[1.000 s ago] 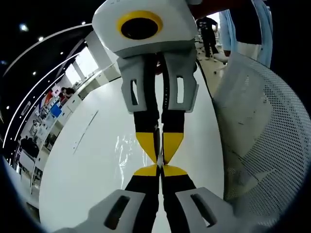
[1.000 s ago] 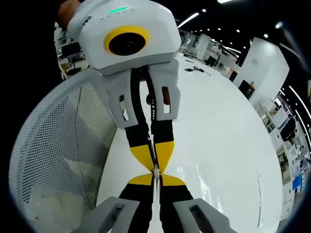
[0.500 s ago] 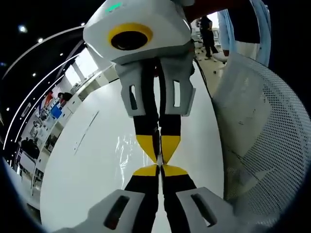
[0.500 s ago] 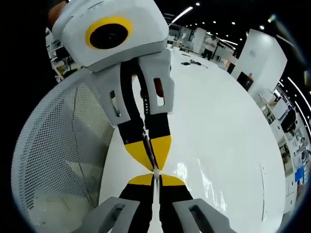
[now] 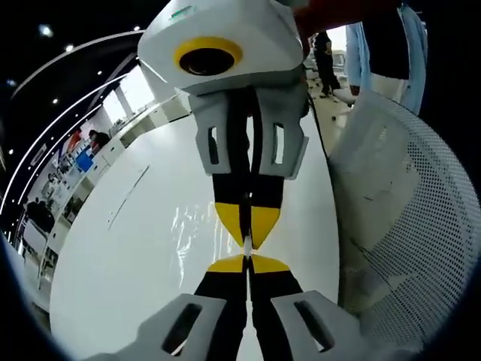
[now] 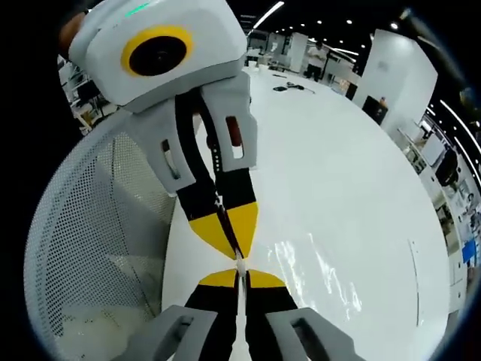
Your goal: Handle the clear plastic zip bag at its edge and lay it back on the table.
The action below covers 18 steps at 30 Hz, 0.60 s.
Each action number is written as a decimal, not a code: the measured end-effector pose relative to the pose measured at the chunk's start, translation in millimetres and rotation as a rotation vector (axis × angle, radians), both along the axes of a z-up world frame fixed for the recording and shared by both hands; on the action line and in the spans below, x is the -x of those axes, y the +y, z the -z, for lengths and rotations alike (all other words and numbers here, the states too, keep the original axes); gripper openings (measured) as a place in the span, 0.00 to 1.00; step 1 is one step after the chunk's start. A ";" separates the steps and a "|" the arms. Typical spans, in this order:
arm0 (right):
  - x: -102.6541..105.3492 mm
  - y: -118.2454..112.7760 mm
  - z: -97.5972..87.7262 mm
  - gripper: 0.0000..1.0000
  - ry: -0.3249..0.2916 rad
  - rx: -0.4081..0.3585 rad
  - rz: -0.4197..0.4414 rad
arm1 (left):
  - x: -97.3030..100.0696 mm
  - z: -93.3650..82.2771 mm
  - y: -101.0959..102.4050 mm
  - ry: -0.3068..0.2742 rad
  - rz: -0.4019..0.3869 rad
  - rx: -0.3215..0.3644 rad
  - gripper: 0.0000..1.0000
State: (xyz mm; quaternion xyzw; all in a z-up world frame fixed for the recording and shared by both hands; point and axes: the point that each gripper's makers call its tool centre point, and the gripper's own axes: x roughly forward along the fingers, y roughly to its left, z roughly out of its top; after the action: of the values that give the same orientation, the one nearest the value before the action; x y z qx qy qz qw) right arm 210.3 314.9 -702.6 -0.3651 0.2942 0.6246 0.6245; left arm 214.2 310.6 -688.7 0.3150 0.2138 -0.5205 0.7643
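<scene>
Left tool (image 5: pixel 247 256): jaws pressed together, yellow tips meeting, thin clear edge of zip bag (image 5: pixel 197 229) pinched between them. Met tip to tip by right tool (image 5: pixel 246 235), seen from the left gripper view coming in from the far side.

Right tool (image 6: pixel 239 269): jaws likewise closed, clamped on same bag edge; opposing left tool (image 6: pixel 225 226) touching at the tips, slightly slanted.

Zip bag (image 6: pixel 319 274): clear plastic, glinting, spread just beyond and beside the joined tips, over the white surface (image 6: pixel 338 173); whether resting flat or lifted could not be told.

White perforated mesh basket (image 6: pixel 90 248): beside the tools, at the surface's edge.

Beyond: small dark items (image 6: pixel 289 88) far along the surface; person standing (image 5: pixel 326 56) past the right tool.
</scene>
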 end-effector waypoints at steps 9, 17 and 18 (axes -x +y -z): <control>1.4 -6.5 5.9 0.00 0.003 0.031 0.005 | 3.2 2.8 0.7 0.013 0.003 -0.009 0.00; 4.0 -4.6 4.8 0.00 0.022 0.024 0.028 | 3.3 4.9 0.6 -0.015 0.020 -0.029 0.00; 4.4 -4.1 4.8 0.00 0.021 0.024 0.024 | 3.3 4.5 -0.4 -0.012 0.019 -0.026 0.00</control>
State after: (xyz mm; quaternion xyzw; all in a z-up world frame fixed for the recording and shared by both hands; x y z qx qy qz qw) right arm 205.8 310.9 -707.5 -0.3623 0.3125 0.6174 0.6244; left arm 210.9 310.2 -693.2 0.3300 0.2128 -0.5231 0.7565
